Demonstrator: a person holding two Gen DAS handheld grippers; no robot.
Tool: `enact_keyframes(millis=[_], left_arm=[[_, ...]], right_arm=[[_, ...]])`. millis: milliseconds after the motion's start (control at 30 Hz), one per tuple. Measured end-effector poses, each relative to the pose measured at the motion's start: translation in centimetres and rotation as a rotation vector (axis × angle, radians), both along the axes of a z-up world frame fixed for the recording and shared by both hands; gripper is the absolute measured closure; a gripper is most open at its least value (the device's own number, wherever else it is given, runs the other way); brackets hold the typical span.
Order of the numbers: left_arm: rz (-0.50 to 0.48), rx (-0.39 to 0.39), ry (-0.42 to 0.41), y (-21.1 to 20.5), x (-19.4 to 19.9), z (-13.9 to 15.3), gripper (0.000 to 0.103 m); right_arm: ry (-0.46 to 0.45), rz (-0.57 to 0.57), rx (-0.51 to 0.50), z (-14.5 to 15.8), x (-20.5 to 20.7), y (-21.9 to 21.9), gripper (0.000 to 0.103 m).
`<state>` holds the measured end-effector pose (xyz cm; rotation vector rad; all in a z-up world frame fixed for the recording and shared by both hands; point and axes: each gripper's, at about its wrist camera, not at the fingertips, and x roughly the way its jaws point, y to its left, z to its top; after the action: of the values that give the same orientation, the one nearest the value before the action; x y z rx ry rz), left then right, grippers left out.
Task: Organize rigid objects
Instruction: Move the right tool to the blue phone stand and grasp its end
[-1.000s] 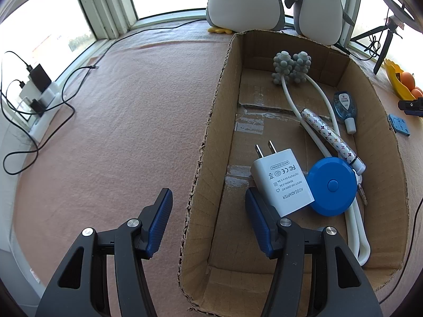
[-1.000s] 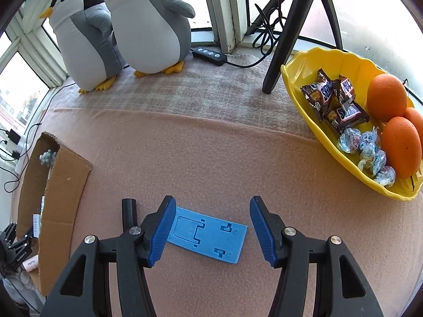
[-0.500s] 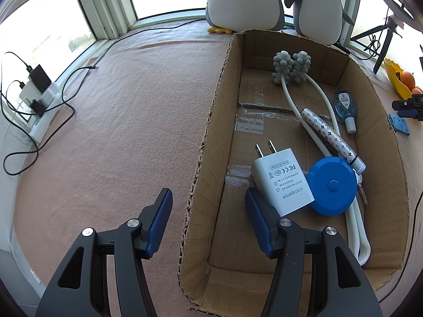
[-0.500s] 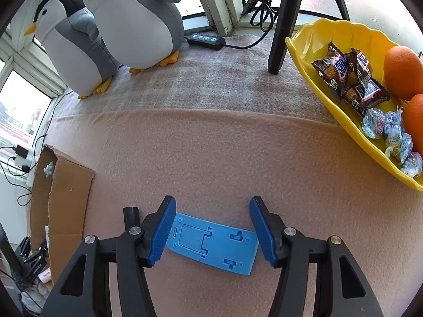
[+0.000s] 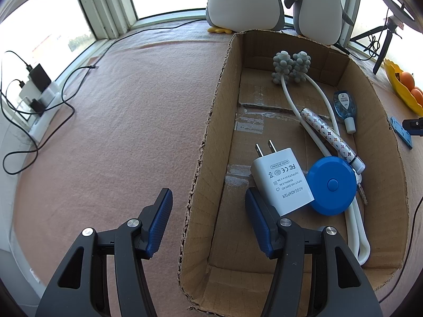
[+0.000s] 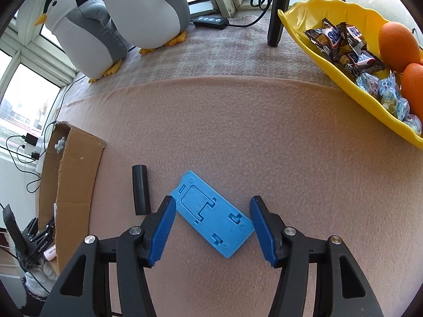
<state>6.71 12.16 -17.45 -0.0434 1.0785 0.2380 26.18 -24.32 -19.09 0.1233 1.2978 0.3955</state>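
Pink felt covers our worktop (image 6: 238, 121). Our right hand-held gripper (image 6: 212, 227) hangs open astride the blue plate (image 6: 211, 218), ready to grip it. Our left hand-held gripper (image 5: 208, 220) straddles the cardboard box (image 5: 208, 142) wall, open and empty, apparently to steady it.

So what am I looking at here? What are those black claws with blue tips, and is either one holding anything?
They are two hand-held grippers, one in each of a person's hands, each with a camera looking along its fingers. The left gripper hovers open astride the near wall of a cardboard box, which holds a white charger, a round blue disc, a patterned pen and a white massager. The right gripper is open, its pads either side of a flat blue plastic stand on the pink cloth, beside a black tube. Nothing is gripped yet.
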Motion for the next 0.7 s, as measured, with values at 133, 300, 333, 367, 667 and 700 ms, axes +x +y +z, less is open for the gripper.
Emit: enact_keyframes(millis=[133, 300, 333, 367, 667, 700], left_arm=[[0.0, 0.001, 0.0, 0.0, 0.0, 0.0, 0.045], [-0.002, 0.0, 0.002, -0.1, 0.0, 0.0, 0.045], [-0.002, 0.0, 0.002, 0.0, -0.1, 0.0, 0.045], [-0.002, -0.001, 0.002, -0.1, -0.1, 0.0, 0.045], [0.001, -0.005, 0.001, -0.3, -0.2, 0.0, 0.045], [0.001, -0.005, 0.001, -0.3, -0.2, 0.0, 0.045]], right_arm=[[-0.01, 0.031, -0.032, 0.0, -1.5, 0.6, 0.049], [-0.051, 0.125, -0.185, -0.1, -2.9, 3.1, 0.049], [-0.06, 0.143, -0.227, -0.2, -3.1, 3.7, 0.049], [-0.066, 0.158, -0.257, -0.3, -3.2, 4.1, 0.049], [-0.066, 0.2, -0.343, -0.6, -2.3, 4.9, 0.05], [-0.063, 0.203, -0.342, -0.6, -2.2, 4.9, 0.051]])
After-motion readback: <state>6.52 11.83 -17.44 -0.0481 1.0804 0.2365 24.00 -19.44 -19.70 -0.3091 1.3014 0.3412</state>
